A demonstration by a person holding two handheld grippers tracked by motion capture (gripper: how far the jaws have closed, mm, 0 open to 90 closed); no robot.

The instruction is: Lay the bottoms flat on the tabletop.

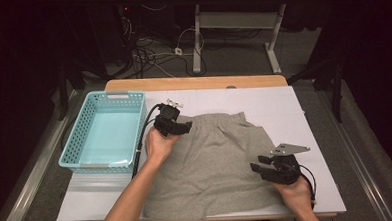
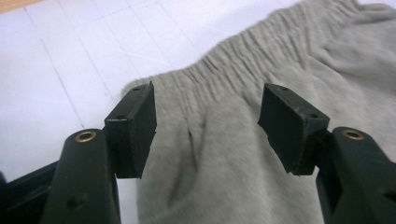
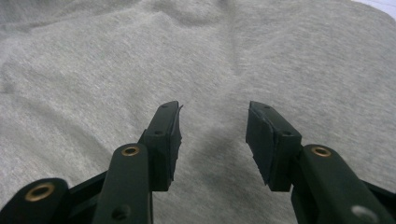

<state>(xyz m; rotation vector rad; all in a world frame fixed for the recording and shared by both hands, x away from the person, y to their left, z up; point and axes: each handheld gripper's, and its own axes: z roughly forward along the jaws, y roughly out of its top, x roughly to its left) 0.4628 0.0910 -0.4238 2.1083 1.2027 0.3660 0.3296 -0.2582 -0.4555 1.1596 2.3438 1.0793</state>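
A pair of grey shorts (image 1: 216, 157) lies spread flat on the white table, its elastic waistband (image 2: 243, 60) toward the far side. My left gripper (image 1: 184, 127) hovers open at the waistband's left corner, and in the left gripper view the jaws of the left gripper (image 2: 208, 126) stand wide apart over the gathered band. My right gripper (image 1: 259, 169) is open above the shorts' right hem area. In the right gripper view, the right gripper (image 3: 212, 135) has plain grey cloth (image 3: 196, 56) beneath its spread jaws, with nothing held between them.
A light blue plastic basket (image 1: 75, 143) stands empty at the table's left. The white mat (image 1: 283, 101) shows bare around the shorts. A wooden table edge (image 1: 193, 82) runs along the far side; cables and desk legs lie on the floor beyond.
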